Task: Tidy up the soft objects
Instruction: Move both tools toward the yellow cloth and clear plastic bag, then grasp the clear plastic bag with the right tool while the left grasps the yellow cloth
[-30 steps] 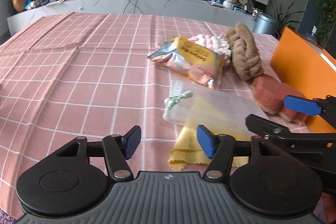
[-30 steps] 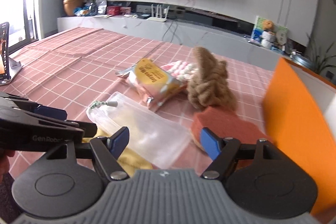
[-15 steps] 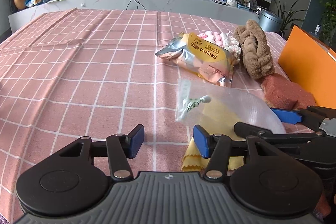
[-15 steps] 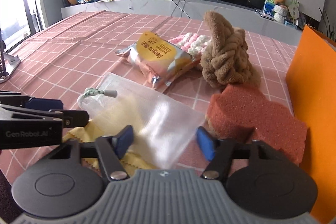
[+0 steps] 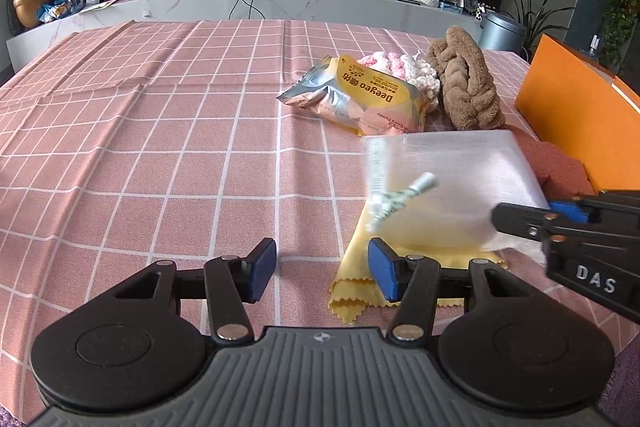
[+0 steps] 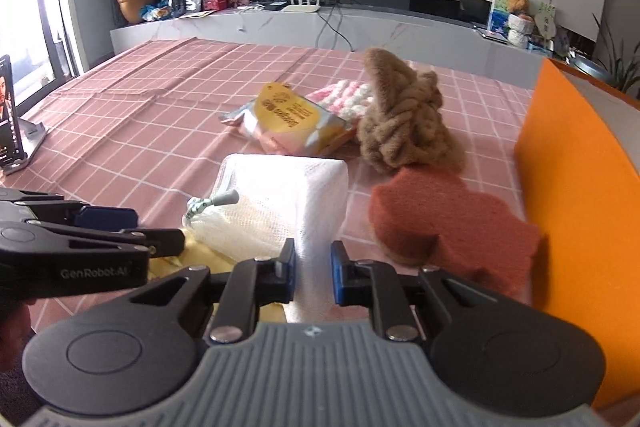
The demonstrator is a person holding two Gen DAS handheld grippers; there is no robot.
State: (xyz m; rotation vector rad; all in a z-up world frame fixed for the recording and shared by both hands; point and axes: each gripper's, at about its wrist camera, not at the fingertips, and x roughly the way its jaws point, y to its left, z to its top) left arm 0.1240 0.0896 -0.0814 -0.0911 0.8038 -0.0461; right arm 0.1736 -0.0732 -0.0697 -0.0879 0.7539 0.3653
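Right wrist view: the right gripper [image 6: 313,277] is now clamped on the near edge of the mesh bag [image 6: 280,203]; half a second ago its jaws stood apart around that edge. The bag's far part has lifted off the cloth, so pick-up has likely begun, with the orange box [image 6: 576,187] at right the probable goal. The left gripper [image 5: 322,269] hangs nearby with jaws apart, empty, above the tablecloth [image 5: 160,167], as before.

Under the bag lies one yellow cloth [image 5: 360,291]. Just right of it sits one red sponge [image 6: 452,223], touching the box. Farther off lie one brown plush braid [image 6: 404,123], one snack packet [image 6: 292,119] and one pink-white knit [image 6: 344,95], bunched together. That makes six soft items, one box, two grippers.
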